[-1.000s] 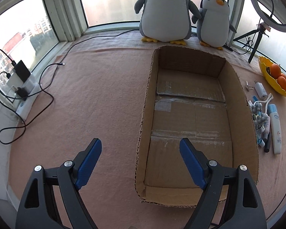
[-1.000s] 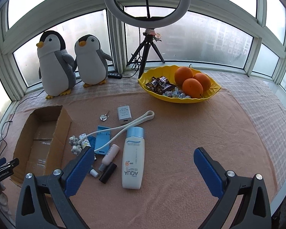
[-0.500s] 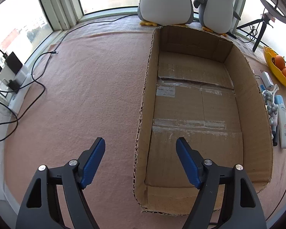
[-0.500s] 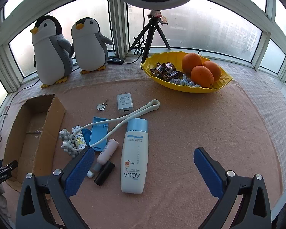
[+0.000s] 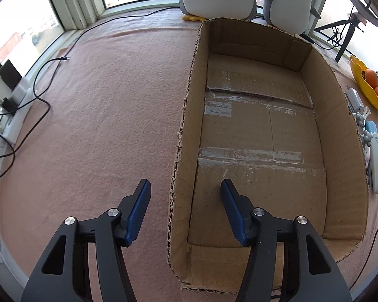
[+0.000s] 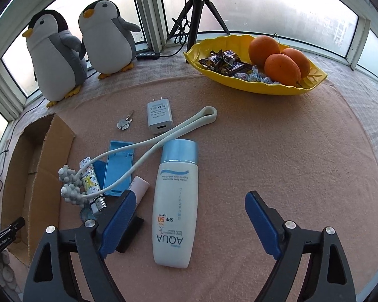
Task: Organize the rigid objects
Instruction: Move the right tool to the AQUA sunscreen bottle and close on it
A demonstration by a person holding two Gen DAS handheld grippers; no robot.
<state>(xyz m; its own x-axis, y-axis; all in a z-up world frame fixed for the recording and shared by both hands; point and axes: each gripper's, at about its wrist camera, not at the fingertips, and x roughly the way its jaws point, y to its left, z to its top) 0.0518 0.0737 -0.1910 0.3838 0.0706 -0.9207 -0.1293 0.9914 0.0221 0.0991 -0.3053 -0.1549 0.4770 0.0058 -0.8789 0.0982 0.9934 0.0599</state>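
An open cardboard box lies empty on the pink cloth. My left gripper hangs over its near left corner. Its jaws are closing, with the box's left wall between them and a gap on each side. To the right of the box lies a cluster: a white sunscreen bottle, a charger, keys, a blue stand, a looped massager, a lighter, a pink tube and a black tube. My right gripper is closing around the bottle's lower half, its pads clear of it.
Two plush penguins stand at the window. A yellow bowl holds oranges and sweets at the back right, next to a tripod. A power strip with cables lies at the far left edge.
Both grippers have sunk closer to the cloth. The left jaws have narrowed around the box's left wall. The right jaws have narrowed a little and now straddle the sunscreen bottle.
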